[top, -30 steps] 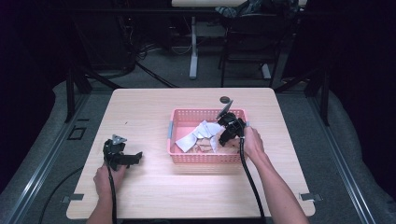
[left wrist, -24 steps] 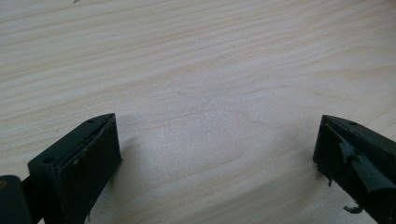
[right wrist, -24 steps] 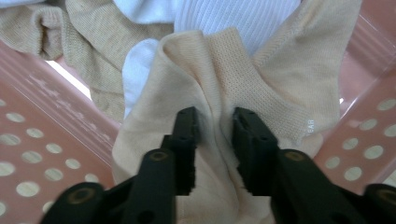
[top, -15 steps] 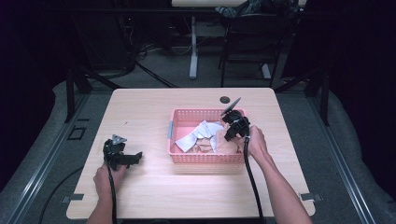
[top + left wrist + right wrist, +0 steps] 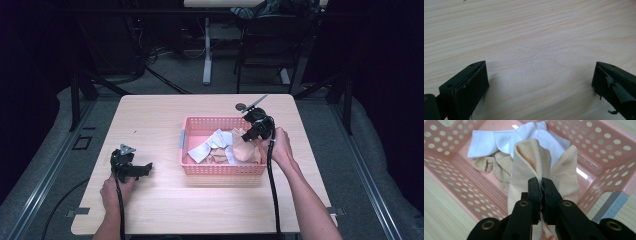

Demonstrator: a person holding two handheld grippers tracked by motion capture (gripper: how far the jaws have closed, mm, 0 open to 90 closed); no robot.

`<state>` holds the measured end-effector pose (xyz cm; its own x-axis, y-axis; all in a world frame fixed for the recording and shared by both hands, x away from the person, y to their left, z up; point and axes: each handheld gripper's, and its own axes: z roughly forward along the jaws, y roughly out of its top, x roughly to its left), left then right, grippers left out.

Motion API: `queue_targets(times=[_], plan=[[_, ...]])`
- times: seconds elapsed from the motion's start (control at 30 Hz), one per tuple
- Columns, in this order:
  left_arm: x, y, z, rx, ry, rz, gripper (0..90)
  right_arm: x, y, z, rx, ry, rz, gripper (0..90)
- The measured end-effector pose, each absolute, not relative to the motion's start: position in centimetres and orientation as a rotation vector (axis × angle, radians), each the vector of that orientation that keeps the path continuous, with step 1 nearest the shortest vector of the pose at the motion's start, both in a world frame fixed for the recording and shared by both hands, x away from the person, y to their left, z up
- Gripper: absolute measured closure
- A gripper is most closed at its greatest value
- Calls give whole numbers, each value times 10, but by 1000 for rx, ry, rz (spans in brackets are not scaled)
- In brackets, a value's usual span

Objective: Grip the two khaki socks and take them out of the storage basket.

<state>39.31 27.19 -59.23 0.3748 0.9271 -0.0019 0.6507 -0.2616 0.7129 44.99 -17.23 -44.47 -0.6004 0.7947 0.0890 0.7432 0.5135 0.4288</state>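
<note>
A pink perforated basket (image 5: 192, 131) (image 5: 454, 182) sits on the wooden table (image 5: 160, 120), holding white and beige socks. My right gripper (image 5: 248, 132) (image 5: 541, 182) is shut on a beige sock (image 5: 244, 149) (image 5: 524, 170) and holds it up over the basket's right end. A white sock (image 5: 210, 145) (image 5: 499, 138) and another tan sock (image 5: 496, 165) lie on the basket floor. My left gripper (image 5: 142, 167) (image 5: 539, 82) rests low on the table at the left, open, with bare wood between its jaws.
A small dark round object (image 5: 240, 106) lies on the table behind the basket. A grey metal piece (image 5: 611, 206) shows beside the basket's corner. Chairs and table legs stand in the dark beyond the far edge.
My right gripper has risen and drawn back to the right, lifting the beige sock up out of the pile. The left gripper has stayed put.
</note>
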Motion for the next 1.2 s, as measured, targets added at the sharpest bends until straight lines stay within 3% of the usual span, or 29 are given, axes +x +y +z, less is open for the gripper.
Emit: queue_targets(times=[1.2], plan=[[393,272,-592,2009,1355,567,4,457,-176,-430,1365,2605,687,867]])
